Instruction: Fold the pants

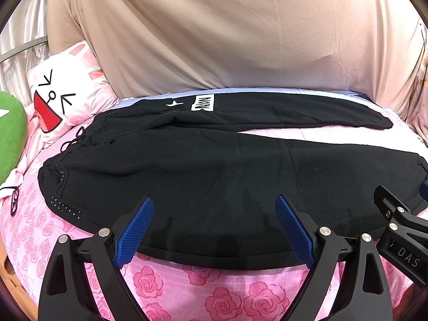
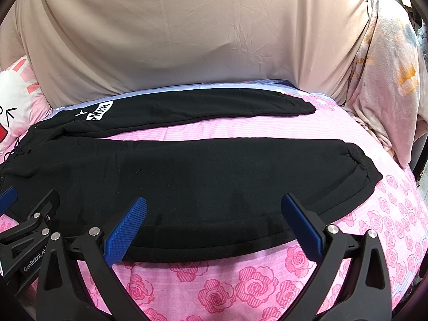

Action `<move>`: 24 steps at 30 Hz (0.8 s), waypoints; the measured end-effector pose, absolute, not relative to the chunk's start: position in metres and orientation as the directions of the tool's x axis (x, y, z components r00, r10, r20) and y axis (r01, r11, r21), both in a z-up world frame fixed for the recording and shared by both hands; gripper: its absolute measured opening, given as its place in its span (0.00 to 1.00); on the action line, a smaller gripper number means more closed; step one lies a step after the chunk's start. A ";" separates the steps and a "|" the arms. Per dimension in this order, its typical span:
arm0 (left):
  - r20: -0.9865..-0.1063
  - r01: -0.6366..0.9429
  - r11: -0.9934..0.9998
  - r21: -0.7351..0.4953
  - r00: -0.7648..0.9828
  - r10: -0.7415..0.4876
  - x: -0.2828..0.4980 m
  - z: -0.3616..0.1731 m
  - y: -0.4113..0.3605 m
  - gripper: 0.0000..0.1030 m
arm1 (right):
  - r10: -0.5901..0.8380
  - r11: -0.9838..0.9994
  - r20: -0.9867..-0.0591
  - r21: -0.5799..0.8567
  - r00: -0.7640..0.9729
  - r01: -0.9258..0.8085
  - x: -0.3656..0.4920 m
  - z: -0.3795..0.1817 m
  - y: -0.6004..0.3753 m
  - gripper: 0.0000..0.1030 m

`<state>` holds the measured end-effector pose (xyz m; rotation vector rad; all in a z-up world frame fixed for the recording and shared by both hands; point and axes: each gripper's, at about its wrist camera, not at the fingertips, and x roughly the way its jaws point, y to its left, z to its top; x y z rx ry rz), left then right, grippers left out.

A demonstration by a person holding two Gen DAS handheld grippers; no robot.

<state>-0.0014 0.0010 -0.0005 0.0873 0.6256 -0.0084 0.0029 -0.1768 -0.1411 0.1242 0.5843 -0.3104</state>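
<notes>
Hovering both tools at near edge: my left gripper [image 1: 214,230] and right gripper [image 2: 214,227] spread wide, nothing held. Black sweatpants [image 2: 187,182] flat on rose bedsheet [image 2: 240,281], long axis crosswise; waistband left, cuffs right, near leg closest.

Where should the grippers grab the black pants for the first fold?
Probably the near leg's bottom hem edge, approached from the front. Both the left gripper and right gripper are open over it; the legs lie flat and splayed, so lifting it folds onto the far leg.
</notes>
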 end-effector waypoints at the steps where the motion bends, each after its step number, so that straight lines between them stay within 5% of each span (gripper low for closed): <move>1: -0.585 0.035 0.996 0.079 0.811 0.018 -0.001 -0.001 0.001 0.88 | -0.253 0.946 -0.560 0.028 0.789 0.322 0.003 -0.141 -0.177 0.96; 24: -0.601 0.046 0.996 0.079 0.799 0.011 0.001 -0.004 0.001 0.88 | -0.246 0.948 -0.566 0.030 0.787 0.318 0.005 -0.143 -0.178 0.96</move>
